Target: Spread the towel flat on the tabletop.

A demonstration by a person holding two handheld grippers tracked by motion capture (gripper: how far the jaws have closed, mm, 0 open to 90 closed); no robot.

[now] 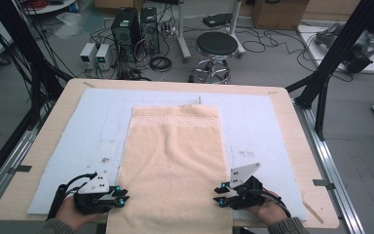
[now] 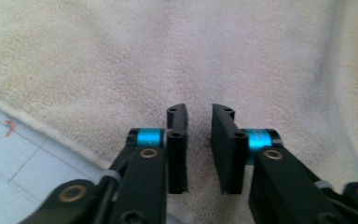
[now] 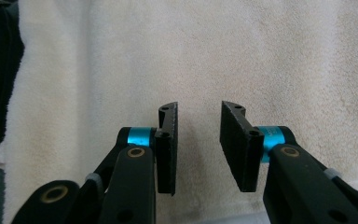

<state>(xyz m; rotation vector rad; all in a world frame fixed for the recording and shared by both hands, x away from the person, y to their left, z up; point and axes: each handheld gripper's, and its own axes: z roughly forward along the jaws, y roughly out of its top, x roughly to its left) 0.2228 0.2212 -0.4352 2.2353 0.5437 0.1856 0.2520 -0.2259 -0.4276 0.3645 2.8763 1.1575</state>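
- The towel (image 1: 173,165) lies flat in the middle of the counter (image 1: 292,146), on a pale blue mat (image 1: 253,122).
- Its long axis runs from the person's edge straight away toward the far side; the short ends face near and far.
- The far end carries a woven patterned band (image 1: 175,121) across its width; the near end hangs to the counter's front edge.
- The left hand-held gripper (image 1: 122,197) sits at the towel's near left edge, pointing inward across the cloth.
- In the left gripper view its jaws stand a little apart over the towel (image 2: 177,60), with nothing pinched between them.
- The right hand-held gripper (image 1: 219,195) sits at the near right edge, pointing inward toward the left one.
- Its jaws are spread somewhat wider above the towel (image 3: 196,56), gripping nothing.
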